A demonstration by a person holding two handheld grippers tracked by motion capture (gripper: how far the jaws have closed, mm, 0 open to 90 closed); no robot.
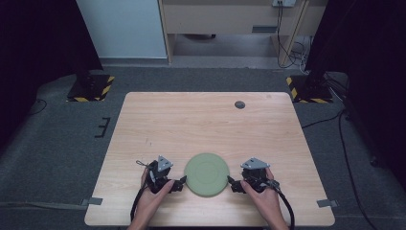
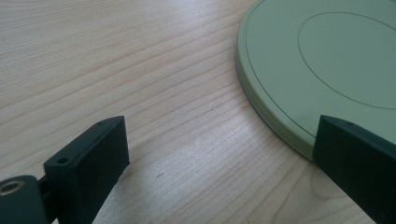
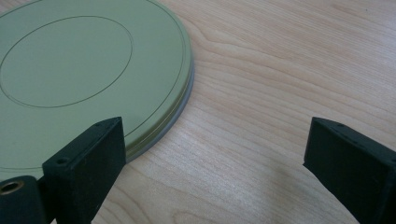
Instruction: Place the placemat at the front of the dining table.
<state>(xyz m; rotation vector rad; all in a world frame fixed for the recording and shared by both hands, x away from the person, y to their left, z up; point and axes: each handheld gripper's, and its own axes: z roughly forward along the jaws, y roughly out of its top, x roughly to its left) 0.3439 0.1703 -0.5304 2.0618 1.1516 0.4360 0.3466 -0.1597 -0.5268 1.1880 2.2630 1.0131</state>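
Note:
A round pale green plate [image 1: 207,174] lies flat near the front middle of the wooden table [image 1: 201,120]. Its edge shows thin stacked layers in the left gripper view [image 2: 327,56] and the right gripper view [image 3: 70,60]. My left gripper [image 1: 180,184] sits at the plate's left rim, open [image 2: 219,154], with one jaw in front of the rim and the other over bare wood. My right gripper [image 1: 233,184] is at the plate's right rim, also open [image 3: 215,154], one jaw overlapping the rim. Neither holds anything.
A small dark round disc [image 1: 240,104] sits in the tabletop at the far side. Grey tape tabs [image 1: 94,201] [image 1: 324,203] mark the front corners. Stand bases with yellow-black stripes [image 1: 91,87] [image 1: 306,90] and cables lie on the floor behind the table.

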